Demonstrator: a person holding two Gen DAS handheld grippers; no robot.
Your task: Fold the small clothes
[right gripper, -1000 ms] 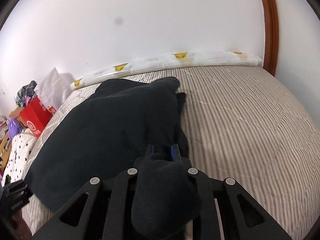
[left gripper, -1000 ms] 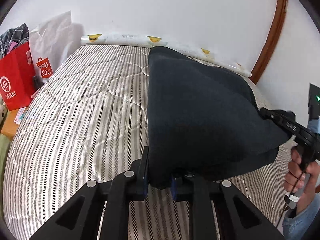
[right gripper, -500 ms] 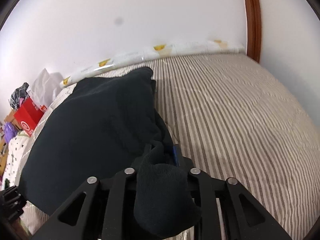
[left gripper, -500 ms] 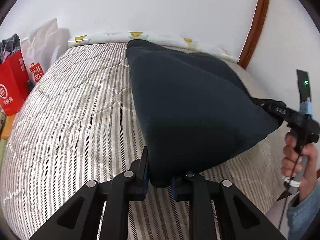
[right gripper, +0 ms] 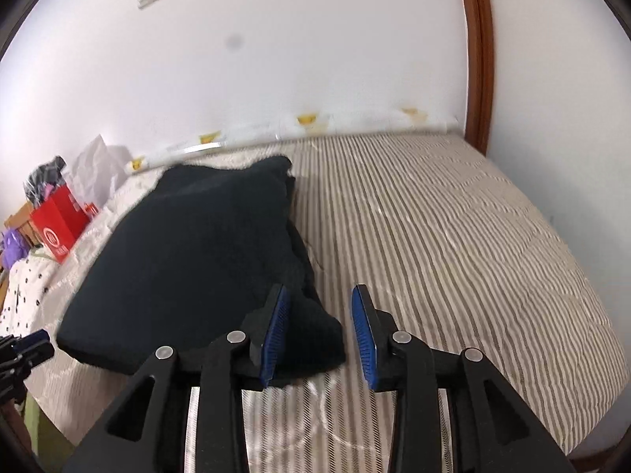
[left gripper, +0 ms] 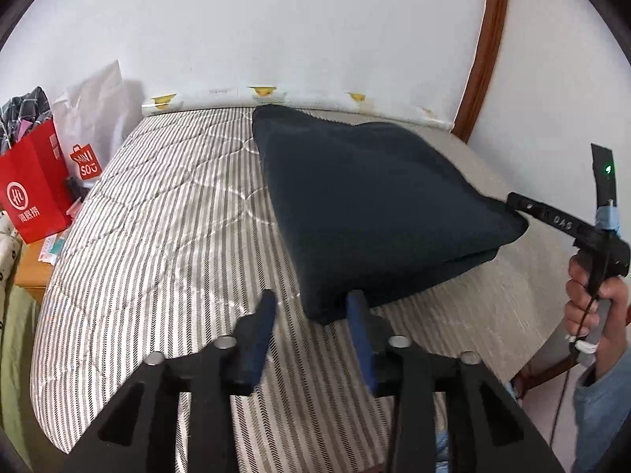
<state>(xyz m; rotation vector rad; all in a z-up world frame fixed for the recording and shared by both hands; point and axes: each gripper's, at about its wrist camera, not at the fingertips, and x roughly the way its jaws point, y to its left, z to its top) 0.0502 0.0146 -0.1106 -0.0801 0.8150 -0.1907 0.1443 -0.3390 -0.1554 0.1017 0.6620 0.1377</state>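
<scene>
In our left wrist view, our left gripper (left gripper: 311, 311) stands wide open with nothing held; the near corner of the dark navy folded knit garment (left gripper: 370, 201) lies between its blue-padded fingers (left gripper: 357, 315), closer to the right-hand one, and whether the cloth touches that pad we cannot tell. The garment spreads ahead of the fingers over the grey-and-white striped quilted mattress (left gripper: 165, 228). Far to the right of them, our right gripper (left gripper: 516, 205) meets the garment's far corner, gripped by our right hand (left gripper: 599, 307). Left of the fingers, beyond the mattress edge, stand a red paper shopping bag (left gripper: 33, 193) and a white plastic bag (left gripper: 98, 118); a brown wooden door frame (left gripper: 485, 51) rises ahead on the right. In our right wrist view, the right gripper (right gripper: 320, 327) is likewise spread apart and holds nothing; a bunched corner of the garment (right gripper: 197, 252) sits between and under the left blue pad, and the rest stretches ahead and left. Bare striped mattress (right gripper: 453, 244) fills the space ahead and right of the fingers. The left gripper (right gripper: 27, 349) shows at the far left edge.
</scene>
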